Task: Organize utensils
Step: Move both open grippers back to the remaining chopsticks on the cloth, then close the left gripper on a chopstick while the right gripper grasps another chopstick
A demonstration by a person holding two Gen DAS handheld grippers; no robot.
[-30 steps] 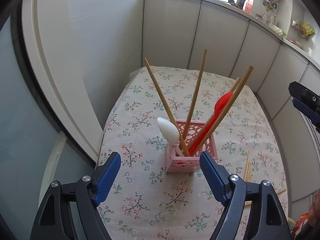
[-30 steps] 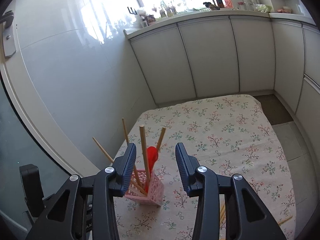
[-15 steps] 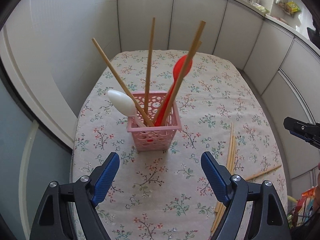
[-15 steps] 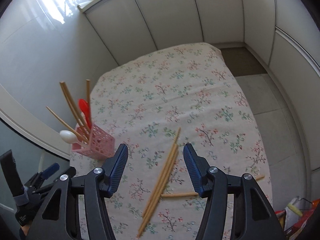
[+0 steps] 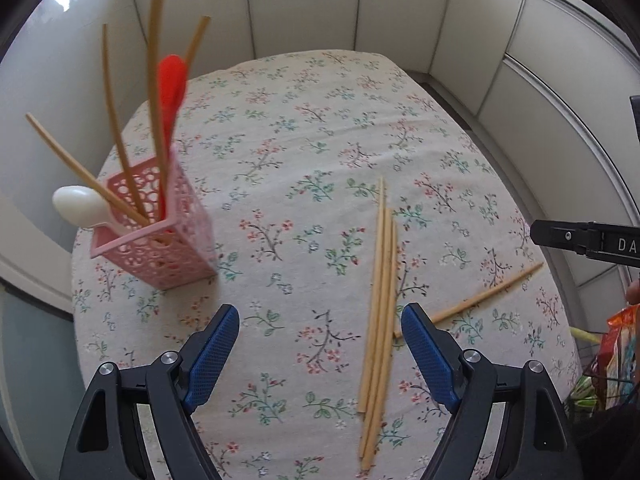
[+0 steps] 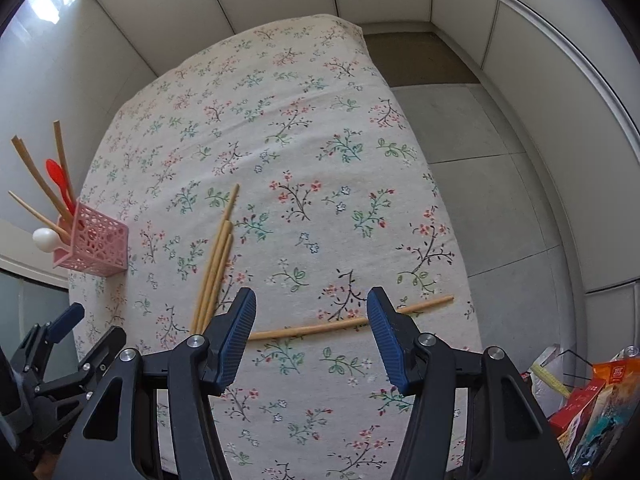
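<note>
We hold the left hand-held gripper (image 5: 320, 344) wide open above the floral-clothed bench (image 5: 304, 128), nothing between its blue pads. A bundle of loose chopsticks (image 5: 380, 280) lies just inside its right pad. The pink basket (image 5: 160, 240) stands at the bench's left edge, holding chopsticks, a red spoon (image 5: 171, 80) and a white spoon (image 5: 80, 206). Our right hand-held gripper (image 6: 311, 334) has just been opening and hangs open over a single chopstick (image 6: 352, 322) lying crosswise; its pads do not press on it. The bundle sits just left of it.
</note>
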